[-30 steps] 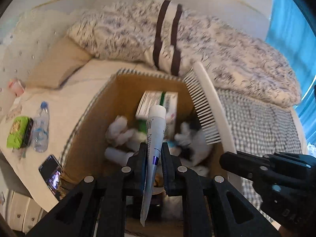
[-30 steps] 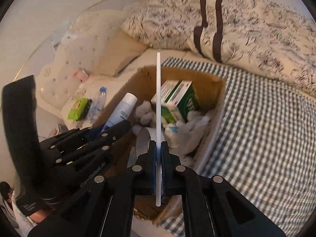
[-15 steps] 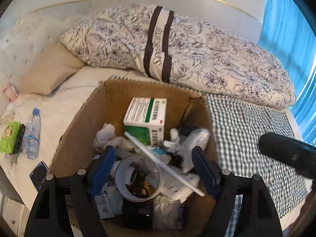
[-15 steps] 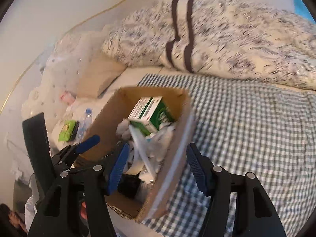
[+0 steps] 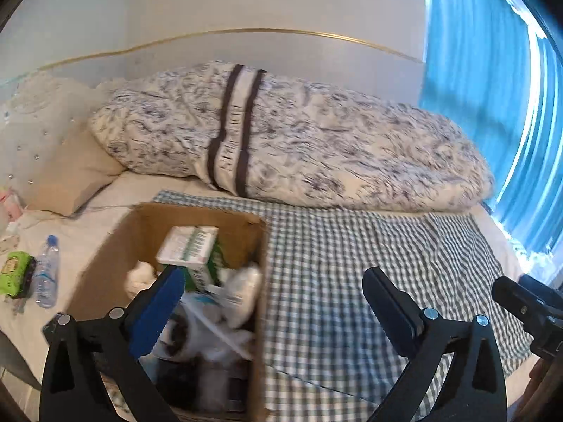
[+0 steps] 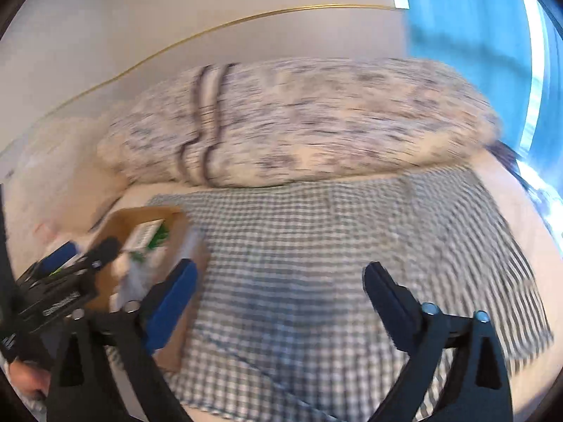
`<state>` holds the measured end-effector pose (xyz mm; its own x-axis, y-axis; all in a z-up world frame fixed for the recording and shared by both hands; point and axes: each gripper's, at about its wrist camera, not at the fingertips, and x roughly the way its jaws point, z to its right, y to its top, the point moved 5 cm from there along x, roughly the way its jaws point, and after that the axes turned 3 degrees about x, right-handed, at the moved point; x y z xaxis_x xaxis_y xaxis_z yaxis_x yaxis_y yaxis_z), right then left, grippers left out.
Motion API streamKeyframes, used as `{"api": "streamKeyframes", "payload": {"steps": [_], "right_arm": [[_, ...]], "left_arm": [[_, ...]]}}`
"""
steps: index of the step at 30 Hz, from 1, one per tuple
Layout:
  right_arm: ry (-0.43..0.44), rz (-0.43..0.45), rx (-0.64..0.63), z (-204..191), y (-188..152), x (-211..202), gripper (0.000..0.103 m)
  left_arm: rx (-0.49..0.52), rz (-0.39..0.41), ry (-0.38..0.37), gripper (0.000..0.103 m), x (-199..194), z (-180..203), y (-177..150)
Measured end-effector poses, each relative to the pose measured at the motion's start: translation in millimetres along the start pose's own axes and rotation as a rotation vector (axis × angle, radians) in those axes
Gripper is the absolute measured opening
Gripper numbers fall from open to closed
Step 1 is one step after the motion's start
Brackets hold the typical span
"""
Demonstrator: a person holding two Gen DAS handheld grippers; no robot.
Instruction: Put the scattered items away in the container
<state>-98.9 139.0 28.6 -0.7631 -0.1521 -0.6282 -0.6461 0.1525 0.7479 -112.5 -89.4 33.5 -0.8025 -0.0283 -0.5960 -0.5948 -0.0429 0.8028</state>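
A cardboard box point(image 5: 105, 267) stands on the bed at the left, holding a green and white carton point(image 5: 191, 249), white soft things, a tape roll and a white comb point(image 5: 218, 334). My left gripper point(image 5: 271, 302) is open and empty above the box's right wall and the checked cloth point(image 5: 352, 267). My right gripper point(image 6: 278, 292) is open too, empty, over the checked cloth point(image 6: 316, 246), with the box point(image 6: 116, 225) to its left. The right wrist view is blurred. The other gripper's body shows at the edge of each view.
A patterned duvet roll point(image 5: 299, 151) lies along the wall behind the cloth. On the white sheet left of the box lie a water bottle point(image 5: 47, 274), a green packet point(image 5: 14, 272) and a beige pillow point(image 5: 70, 176). A blue curtain point(image 5: 492, 105) hangs at the right.
A second ago the left gripper held a tube and the right a white comb over the box. Both let go; the comb lies in the box. Both grippers have pulled back and swung right.
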Motion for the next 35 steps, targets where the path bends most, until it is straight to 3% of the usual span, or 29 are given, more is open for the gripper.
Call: {"api": "streamKeyframes", "payload": {"steps": [5, 10, 22, 35], "right_arm": [[-0.1, -0.059, 0.011, 32, -30, 23, 0.102], [-0.152, -0.066, -0.016, 43, -30, 30, 0.102], [-0.148, -0.069, 0.02, 65, -27, 26, 0.102], [-0.144, -0.082, 0.017, 65, -33, 26, 0.102]], "left_arm": [[0.072, -0.041, 0.025, 0.103, 18, 34, -29], [0.124, -0.058, 0.011, 0.103, 23, 53, -35], [0.14, -0.088, 0.016, 0.103, 28, 58, -44], [0.079, -0.088, -0.001, 0.103, 23, 54, -47]]}}
